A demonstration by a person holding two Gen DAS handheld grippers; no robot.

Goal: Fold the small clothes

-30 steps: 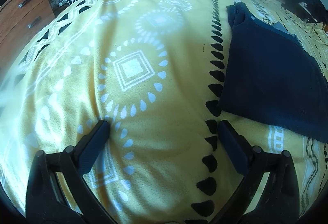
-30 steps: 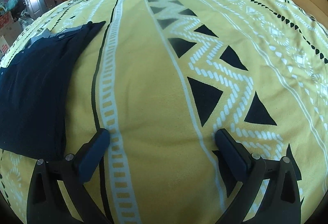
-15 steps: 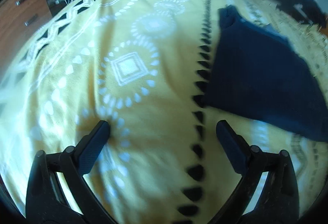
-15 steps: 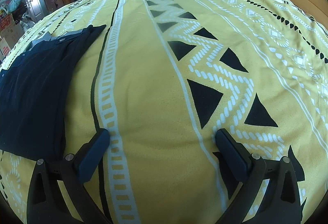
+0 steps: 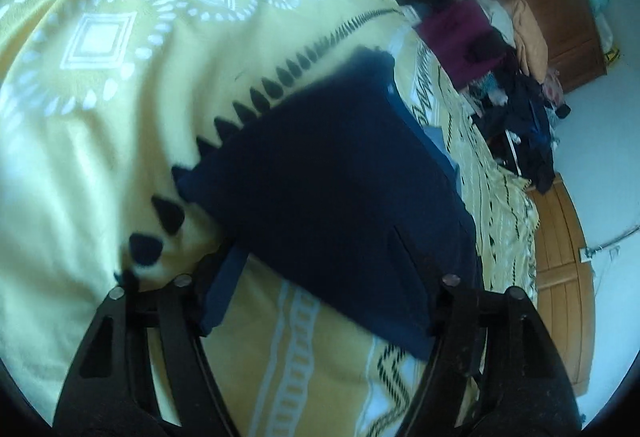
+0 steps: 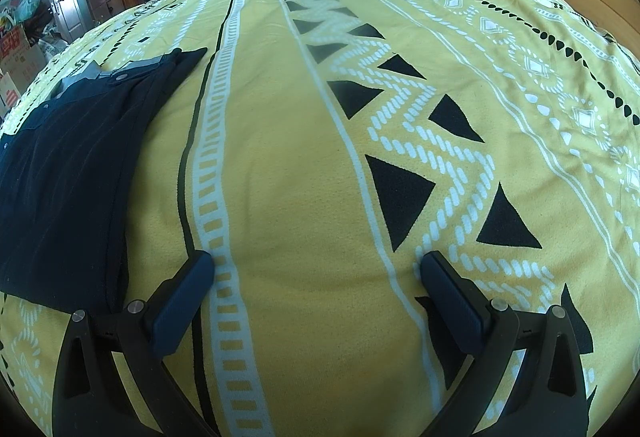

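A dark navy small garment lies flat on the yellow patterned bedspread. My left gripper is tilted over the garment's near edge. Its jaws are closing, with that edge and a corner between them. The left fingertip sits beside the cloth, and the right one is partly hidden by the fabric. I see no pad pressing the cloth. In the right wrist view the same garment lies at the left. My right gripper stands open on the bare bedspread, beside the garment and holding nothing.
A maroon garment and a heap of dark clothes lie at the bed's far end. Wooden panels border the bed. Cardboard boxes and a door stand beyond the bed's left side in the right wrist view.
The left gripper has swung and rolled toward the navy garment, which now sits between its narrower jaws. The right gripper has stayed where it was.
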